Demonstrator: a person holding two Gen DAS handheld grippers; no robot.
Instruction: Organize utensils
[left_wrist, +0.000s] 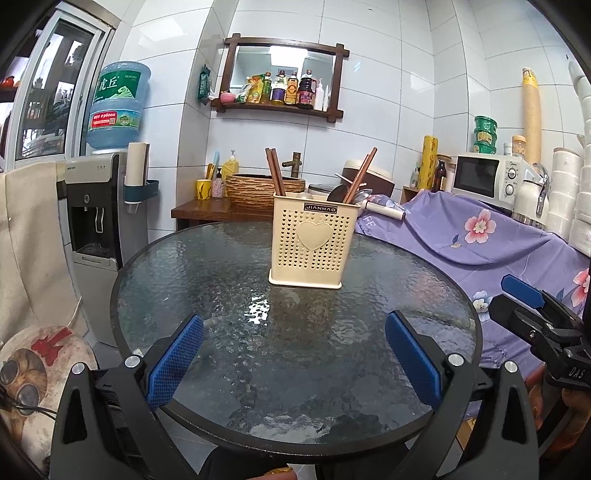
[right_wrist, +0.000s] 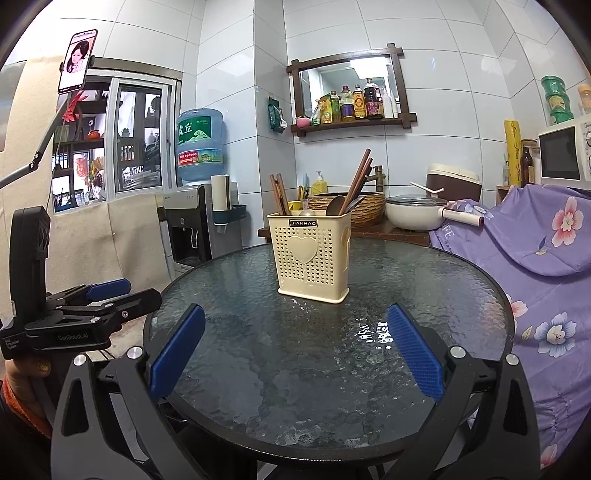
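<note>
Your left claw (left_wrist: 294, 360) is spread wide, nothing between its blue pads (left_wrist: 176, 360), hanging over the near edge of the round glass desk (left_wrist: 184, 280). Your right claw (right_wrist: 296, 356) is spread wide too, pads (right_wrist: 415, 356) bare, over the near edge on the other side. Each claw shows in the other's view: right one at 3 o'clock in the left view, left one at 9 o'clock in the right view, both off the desk rim

The holder (left_wrist: 314, 240), cream with a heart on its front, stands upright on the desk at 12 o'clock from both claws, well apart from them. Two chopsticks (left_wrist: 275, 171) stick up from its left side, two more (left_wrist: 364, 173) lean out at the right, with spoons (right_wrist: 335, 206) low beside them. The desk around the holder shows only glass and glare

Behind at 12 o'clock a shelf (left_wrist: 280, 107) with bottles, a water cooler (left_wrist: 99, 206) at 10 o'clock, purple floral cloth (left_wrist: 480, 236) at 3 o'clock
</note>
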